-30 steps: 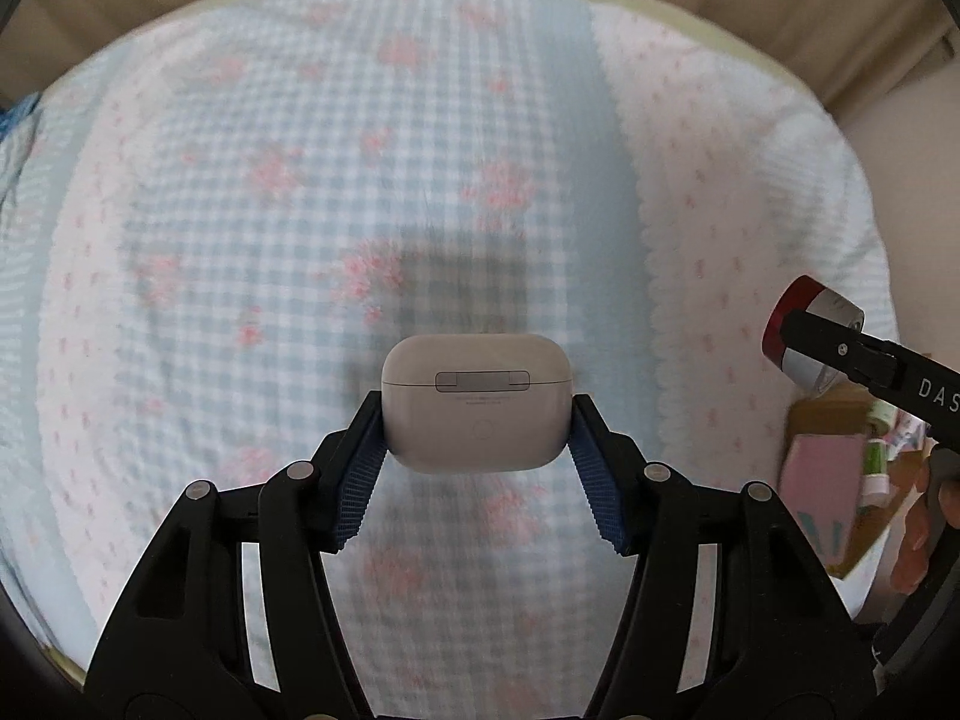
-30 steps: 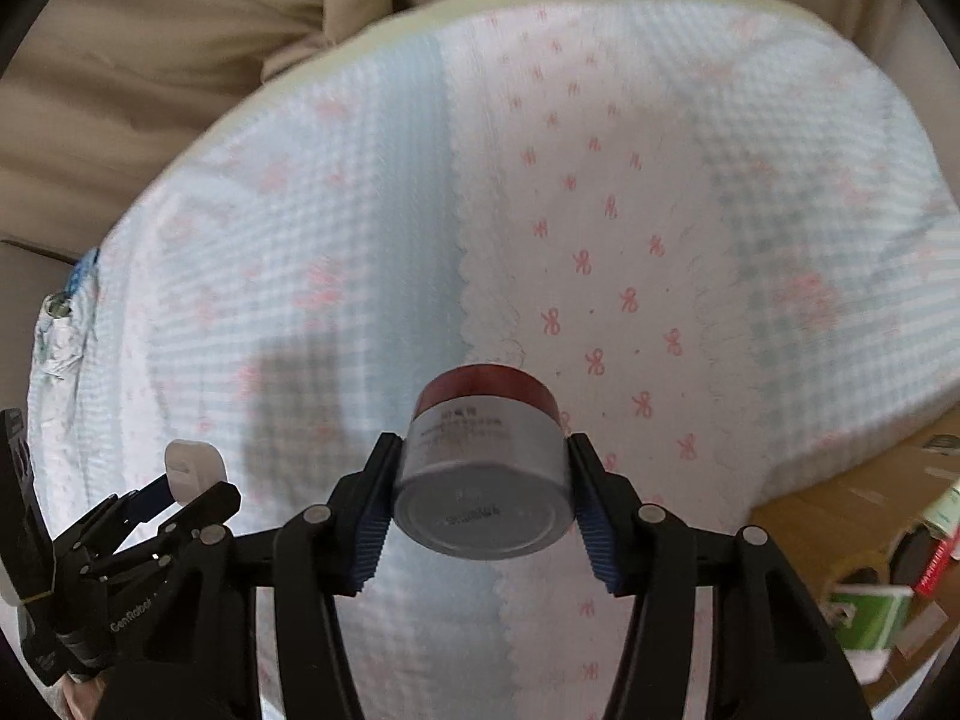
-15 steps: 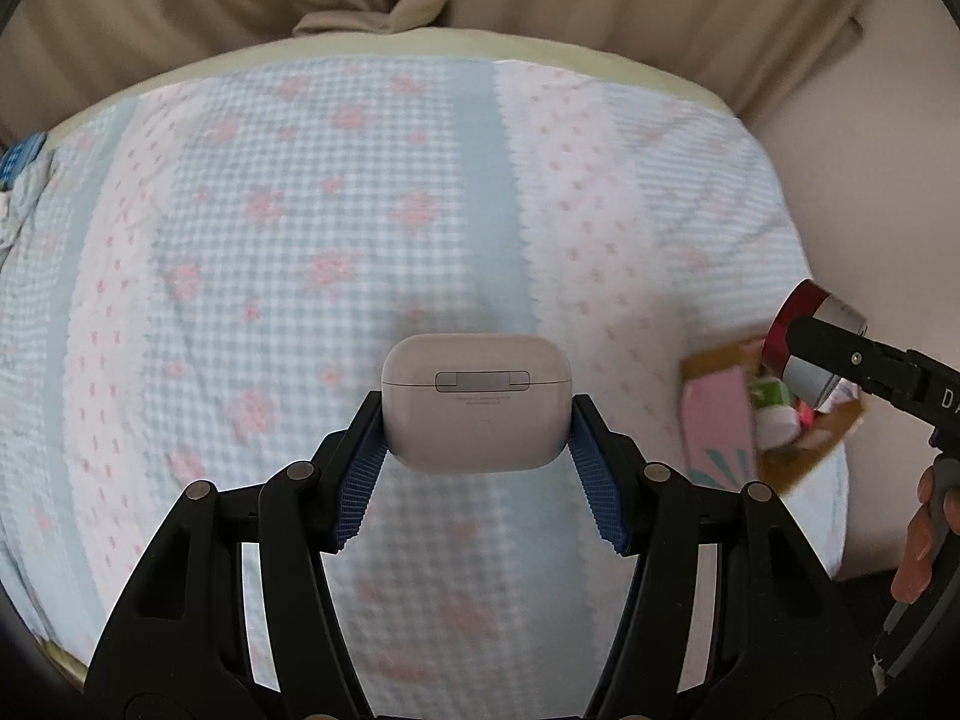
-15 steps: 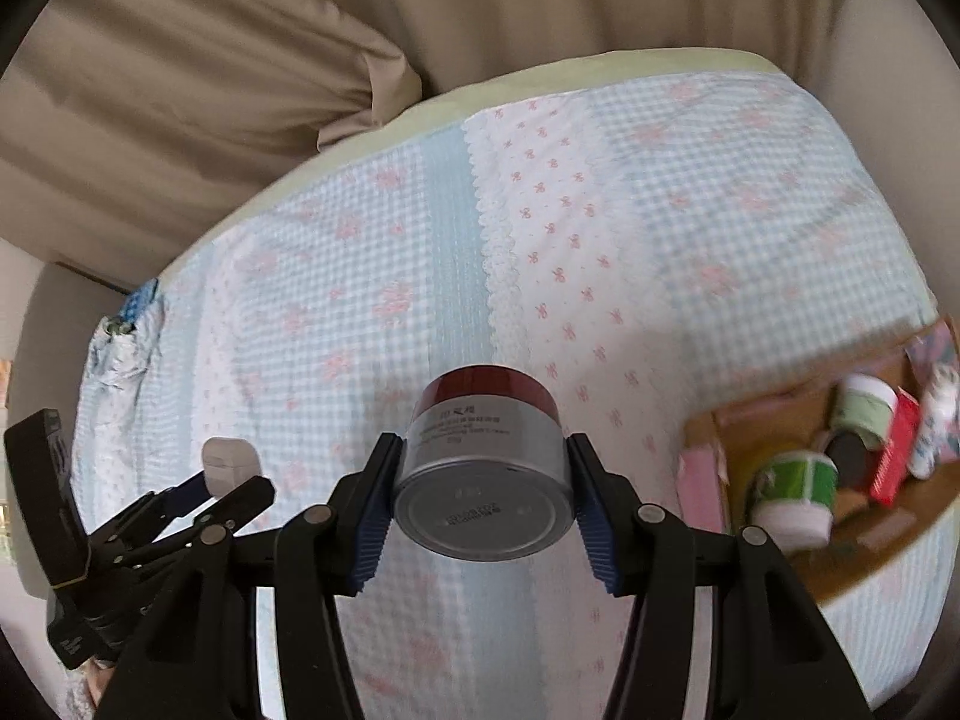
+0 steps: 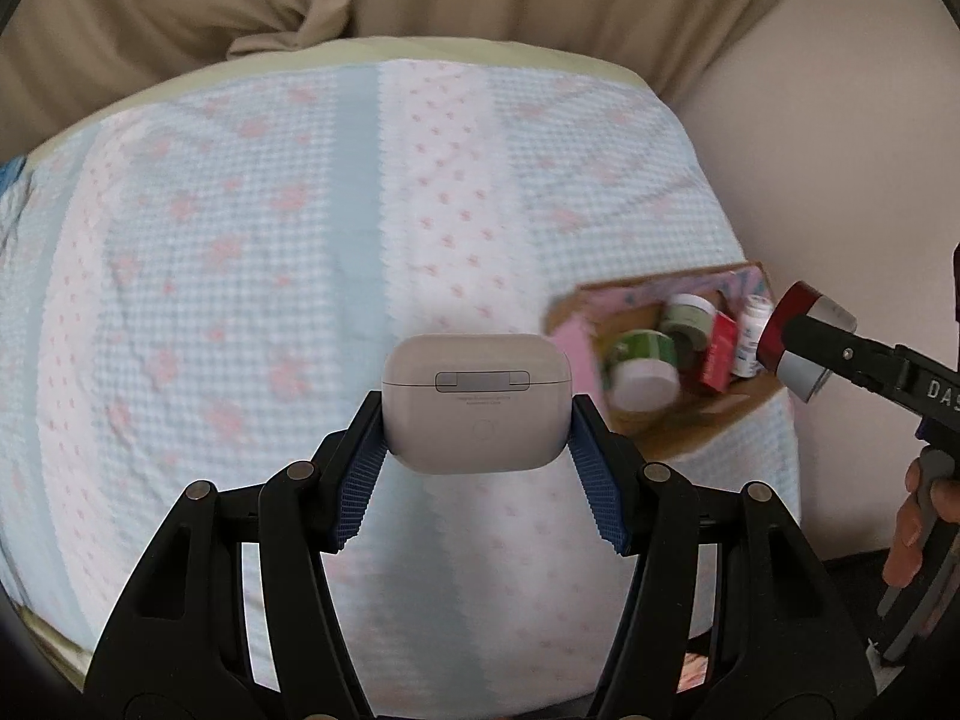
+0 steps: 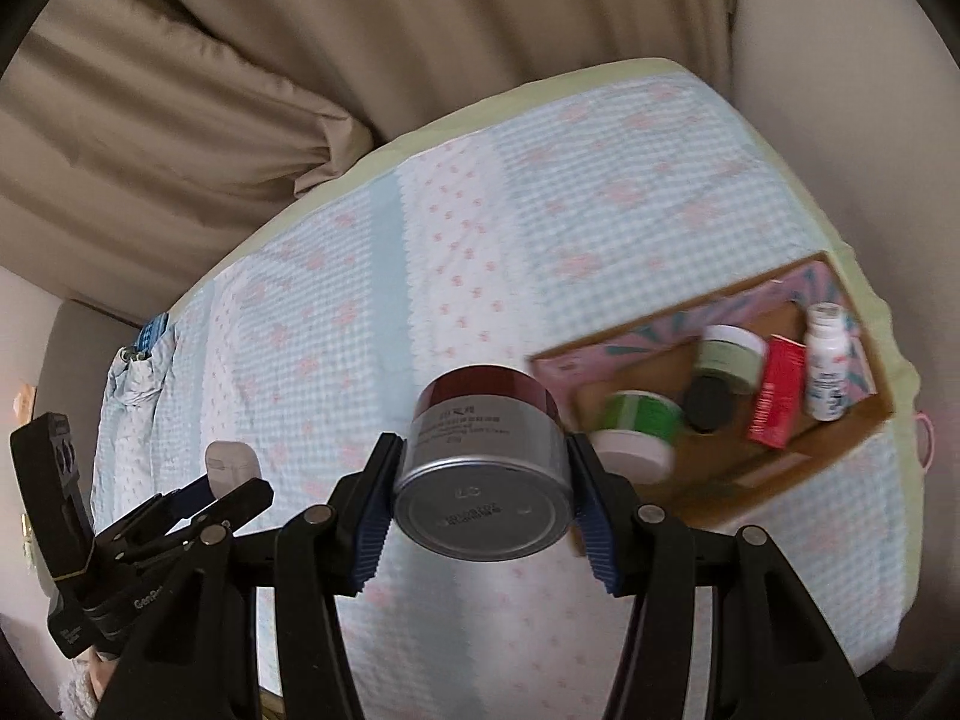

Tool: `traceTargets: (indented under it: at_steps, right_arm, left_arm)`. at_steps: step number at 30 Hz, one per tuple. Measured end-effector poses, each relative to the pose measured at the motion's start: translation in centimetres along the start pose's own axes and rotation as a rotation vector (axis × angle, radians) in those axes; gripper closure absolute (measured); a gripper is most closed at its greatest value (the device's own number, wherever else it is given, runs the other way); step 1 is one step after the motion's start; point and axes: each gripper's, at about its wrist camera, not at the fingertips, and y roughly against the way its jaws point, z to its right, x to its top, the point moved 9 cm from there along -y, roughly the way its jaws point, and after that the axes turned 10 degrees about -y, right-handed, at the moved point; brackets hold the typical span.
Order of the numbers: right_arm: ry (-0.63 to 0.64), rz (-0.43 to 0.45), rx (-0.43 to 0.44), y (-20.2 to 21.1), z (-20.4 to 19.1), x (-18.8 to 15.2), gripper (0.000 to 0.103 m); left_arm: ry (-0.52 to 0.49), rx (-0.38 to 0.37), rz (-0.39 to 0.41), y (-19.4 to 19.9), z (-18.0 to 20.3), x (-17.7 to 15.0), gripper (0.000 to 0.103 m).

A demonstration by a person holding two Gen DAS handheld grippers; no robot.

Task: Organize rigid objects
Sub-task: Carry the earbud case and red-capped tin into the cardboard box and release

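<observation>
My left gripper (image 5: 477,414) is shut on a white earbud case (image 5: 477,399) and holds it well above the bed. My right gripper (image 6: 486,474) is shut on a silver jar with a dark red lid (image 6: 483,474), also held in the air. The jar also shows at the right of the left wrist view (image 5: 801,339). The case also shows at the left of the right wrist view (image 6: 231,465). An open cardboard box (image 6: 864,420) lies on the bed's right side. It holds two green jars, a red carton (image 6: 777,399) and a white bottle (image 6: 828,369).
The bed has a blue and pink checked cover (image 5: 240,240). Beige curtains (image 6: 240,90) hang behind it. A plain wall (image 5: 840,120) stands at the right. The person's fingers (image 5: 912,528) show on the right gripper's handle.
Both grippers have risen and pulled back from the bed with their objects still held. The cardboard box has come more fully into both views.
</observation>
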Motion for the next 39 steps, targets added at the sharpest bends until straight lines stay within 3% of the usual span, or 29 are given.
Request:
traceTargets:
  at_steps: [9,19,29,37,38,39]
  right_arm:
    - [-0.017,-0.054,-0.044,1.0,12.1,2.2,0.053]
    - [-0.026,-0.134,-0.056,-1.8,20.0,4.2,0.053]
    - [-0.026,-0.211,-0.021,-8.3,24.1,4.9,0.053]
    - [-0.103,-0.264,0.044,-10.7,24.7,4.0,0.052]
    - [-0.112,-0.273,0.053,-10.8,24.7,3.9,0.052]
    - [-0.110,-0.278,0.049,-10.9,24.6,3.9,0.052]
  left_arm:
    - [-0.024,-0.061,-0.039,-4.8,12.3,0.0,0.046]
    - [-0.123,-0.077,-0.118,-12.5,21.0,0.8,0.046]
    - [-0.261,-0.034,-0.212,-21.4,23.7,-0.2,0.046]
    - [-0.289,-0.022,-0.242,-22.3,23.7,-0.5,0.046]
    - [-0.292,-0.015,-0.241,-22.1,23.7,-0.4,0.038]
    - [-0.289,-0.028,-0.239,-22.1,23.8,-0.2,0.019]
